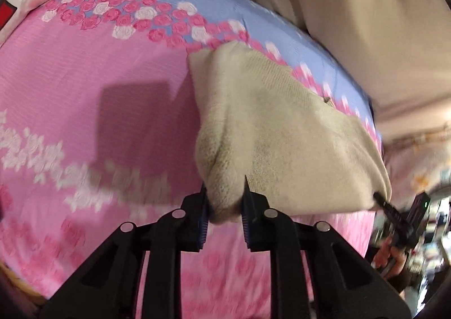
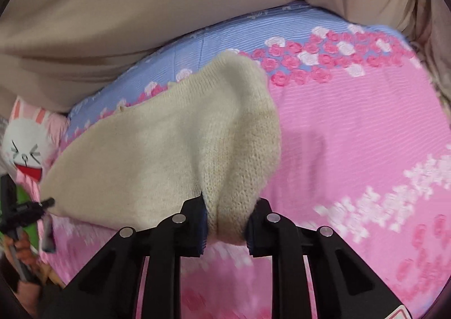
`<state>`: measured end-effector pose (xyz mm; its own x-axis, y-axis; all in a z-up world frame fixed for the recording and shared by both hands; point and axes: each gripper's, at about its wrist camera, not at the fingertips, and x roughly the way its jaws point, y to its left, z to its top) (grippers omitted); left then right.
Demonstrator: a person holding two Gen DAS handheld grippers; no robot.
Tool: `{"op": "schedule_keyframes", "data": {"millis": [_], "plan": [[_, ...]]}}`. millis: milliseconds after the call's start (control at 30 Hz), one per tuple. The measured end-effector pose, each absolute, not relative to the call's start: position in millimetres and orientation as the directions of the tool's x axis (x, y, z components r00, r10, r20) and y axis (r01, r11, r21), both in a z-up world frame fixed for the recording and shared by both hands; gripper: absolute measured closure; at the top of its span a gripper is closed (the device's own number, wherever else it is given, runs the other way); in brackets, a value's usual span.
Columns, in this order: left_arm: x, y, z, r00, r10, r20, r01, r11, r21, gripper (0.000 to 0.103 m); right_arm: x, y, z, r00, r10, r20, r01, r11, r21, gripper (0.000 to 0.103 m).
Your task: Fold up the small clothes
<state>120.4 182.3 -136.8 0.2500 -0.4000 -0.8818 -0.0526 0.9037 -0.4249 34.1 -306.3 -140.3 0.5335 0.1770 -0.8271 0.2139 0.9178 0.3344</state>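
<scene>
Left hand-held gripper (image 1: 225, 200): jaws clamped on a bunched corner of the cream knit garment (image 1: 276, 133). Its pinch gathers the near edge into a pleat, judged to keep the thick knit from slipping while carried.

Right hand-held gripper (image 2: 227, 214): jaws likewise clamped on the opposite near corner of the same garment, fabric bulging between them. In the left wrist view it appears at the cloth's far right corner (image 1: 380, 200).

Pose: both grippers point forward and slightly down over the bed, set apart so the near edge spans between them. The blur suggests motion.

Cream knit garment: held at two corners, near edge raised, its far part draping toward the floral bedsheet (image 1: 84, 110); whether it touches cannot be told. Judged mid-fold, the edge being carried across.

Surroundings: beige curtain (image 2: 141, 23) behind; rabbit-print pillow (image 2: 25, 147) at the bed's end.
</scene>
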Motion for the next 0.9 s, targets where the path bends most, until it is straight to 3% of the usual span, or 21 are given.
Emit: {"op": "schedule_keyframes", "data": {"millis": [233,300,400,433,500,533,667,800,900], "plan": [[66,162,-179,0.152,-0.286,-0.946,-0.075,0.951,-0.3,0.082,-22,-318,-217,0.375,0.147,-0.915,0.319,0.907,0.276,0.071],[67,162,-152,0.223,-0.284,-0.933,-0.071,0.949,-0.306,0.079,-29,-327,-199,0.417,0.111,-0.902,0.356,0.894,0.274,0.07],[82,153,-100,0.378,-0.203,-0.904,0.0,0.976,-0.219,0.079,-17,-327,-145,0.542,-0.002,-0.84,0.319,0.926,0.203,0.064],[92,147,-88,0.414,-0.188,-0.891,0.022,0.98,-0.196,0.078,-6,-325,-136,0.558,-0.002,-0.83,0.303,0.931,0.202,0.066],[109,129,-77,0.457,-0.192,-0.869,0.047,0.98,-0.192,0.076,30,-313,-127,0.573,0.041,-0.818,0.247,0.944,0.221,0.084],[121,120,-79,0.463,-0.198,-0.864,0.057,0.979,-0.194,0.076,49,-305,-128,0.569,0.064,-0.82,0.223,0.947,0.229,0.1],[165,85,-133,0.409,-0.153,-0.9,0.061,0.988,-0.141,0.076,121,-267,-158,0.513,0.101,-0.852,0.144,0.969,0.202,0.101],[189,84,-202,0.306,-0.022,-0.952,-0.009,1.0,-0.026,0.076,157,-278,-210,0.42,0.002,-0.907,0.197,0.976,0.093,0.101],[188,85,-197,0.337,-0.021,-0.941,-0.001,1.0,-0.023,0.074,153,-296,-200,0.438,0.059,-0.897,0.223,0.959,0.172,0.103]]}}
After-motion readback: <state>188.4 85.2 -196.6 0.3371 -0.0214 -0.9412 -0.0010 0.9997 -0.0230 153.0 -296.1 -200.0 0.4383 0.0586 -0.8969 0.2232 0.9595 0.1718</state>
